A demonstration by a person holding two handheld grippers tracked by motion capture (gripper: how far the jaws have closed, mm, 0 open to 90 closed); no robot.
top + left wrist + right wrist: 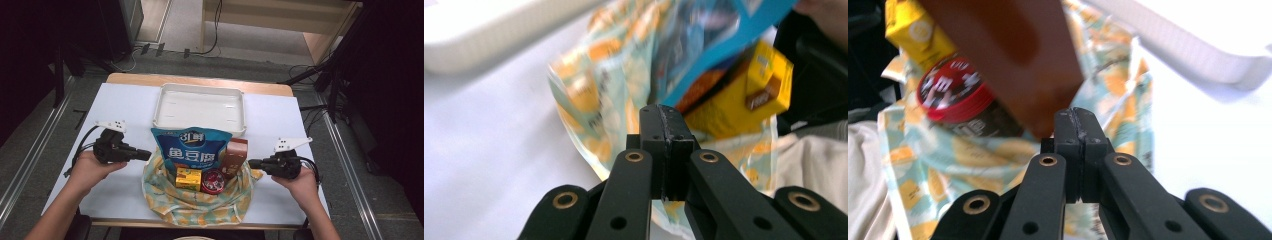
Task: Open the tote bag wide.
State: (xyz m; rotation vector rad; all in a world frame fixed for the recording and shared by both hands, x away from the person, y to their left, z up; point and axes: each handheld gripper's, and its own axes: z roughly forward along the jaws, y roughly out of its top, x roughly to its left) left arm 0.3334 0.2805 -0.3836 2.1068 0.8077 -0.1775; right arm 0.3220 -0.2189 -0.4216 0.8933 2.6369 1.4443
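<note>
One patterned cloth bag [196, 200] is sat at the near edge of the counter [125, 107], mouth open and facing up, and four things are packed in it: one blue snack pouch [191, 149] stood at the back left, one brown box [234, 156] beside it on the right, one yellow box [188, 179] in front, and one red-lidded jar [213, 181] just right of the yellow box. All four are poking out past the bag's rim. One white tray [200, 107] is placed just behind the bag, nothing in it.

Two tongs are seen, one on each side of the bag. The left tongs [145, 155] are held by the left hand [90, 167] with the tip right at the bag's left edge; in the left gripper view the jaws are pressed flat together with nothing between them, and the bag fabric [594, 95] is seen just past the tip. Whether the cloth is actually touched can't be told, too blurry.

The right tongs [253, 163] are held by the right hand [300, 182] at the bag's right edge. Same deal in the right gripper view: jaws fully closed on nothing, tip right up under the brown box [1013, 55], with the red-lidded jar [953, 92] to its left.
</note>
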